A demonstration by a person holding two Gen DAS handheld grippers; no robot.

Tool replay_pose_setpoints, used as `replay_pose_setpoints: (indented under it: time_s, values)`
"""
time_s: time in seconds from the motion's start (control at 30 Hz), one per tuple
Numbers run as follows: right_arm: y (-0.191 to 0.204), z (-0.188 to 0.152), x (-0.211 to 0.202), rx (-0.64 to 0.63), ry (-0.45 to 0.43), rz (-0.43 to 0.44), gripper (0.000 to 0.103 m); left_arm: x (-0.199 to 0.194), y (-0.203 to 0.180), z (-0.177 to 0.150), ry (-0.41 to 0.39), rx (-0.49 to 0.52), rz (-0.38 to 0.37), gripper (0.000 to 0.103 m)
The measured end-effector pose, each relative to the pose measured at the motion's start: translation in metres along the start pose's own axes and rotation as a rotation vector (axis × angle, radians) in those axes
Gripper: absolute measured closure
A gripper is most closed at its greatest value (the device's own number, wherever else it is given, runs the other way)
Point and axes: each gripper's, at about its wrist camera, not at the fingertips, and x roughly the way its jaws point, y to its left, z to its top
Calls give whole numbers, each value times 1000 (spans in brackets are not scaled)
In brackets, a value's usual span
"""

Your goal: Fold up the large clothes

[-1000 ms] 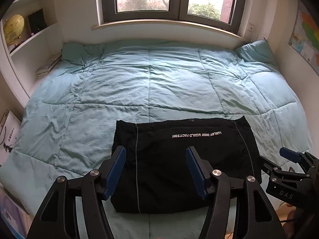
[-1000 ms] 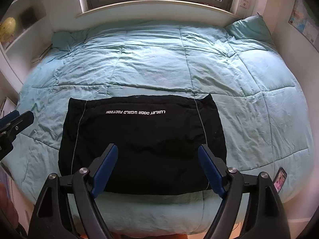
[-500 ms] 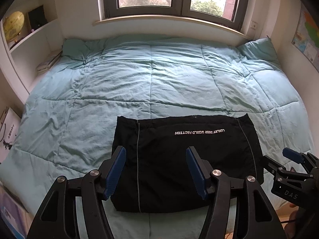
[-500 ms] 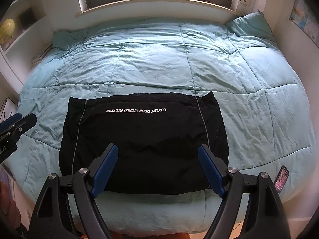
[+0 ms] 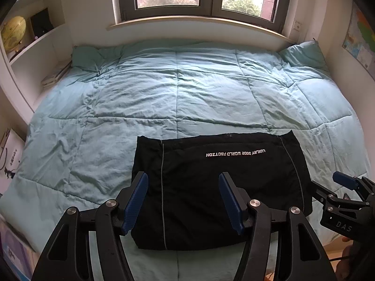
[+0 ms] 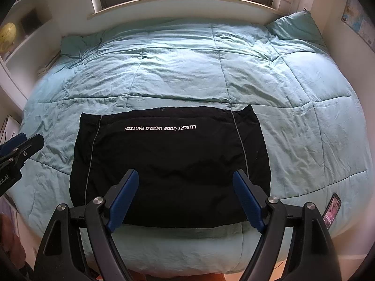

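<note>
Holding both grippers wide and empty, left (image 5: 182, 199) and right (image 6: 185, 196), we hover over the folded garment (image 6: 168, 164) lying near on the quilt (image 5: 187, 89). Only our right view catches the phone (image 6: 332, 210) at the quilt's near right edge.

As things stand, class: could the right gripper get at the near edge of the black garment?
Probably yes. The right gripper hangs open just above the black garment, nothing lies between them, and the left gripper stays off to the side.

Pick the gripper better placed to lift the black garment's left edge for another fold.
Left gripper: open, over the black garment's left piping. Right gripper sits toward the right.
</note>
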Motion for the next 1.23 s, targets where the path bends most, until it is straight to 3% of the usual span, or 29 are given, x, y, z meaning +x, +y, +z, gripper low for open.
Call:
replay_pose_setpoints:
  time_s: [0.73, 0.93, 1.03, 1.17, 1.23]
  values:
    - [-1, -4, 4, 0, 22, 8, 19, 6, -1, -5, 14, 10, 57, 39]
    - [-3, -5, 7, 3, 31, 6, 19, 0, 10, -3, -37, -34, 81, 39]
    - [-4, -5, 9, 5, 31, 6, 19, 5, 9, -2, -9, -8, 93, 38]
    - [-4, -5, 10, 6, 34, 4, 19, 15, 13, -5, 64, -64, 13, 38]
    - [-3, -5, 11, 6, 35, 3, 19, 17, 14, -7, 71, -68, 20, 38]
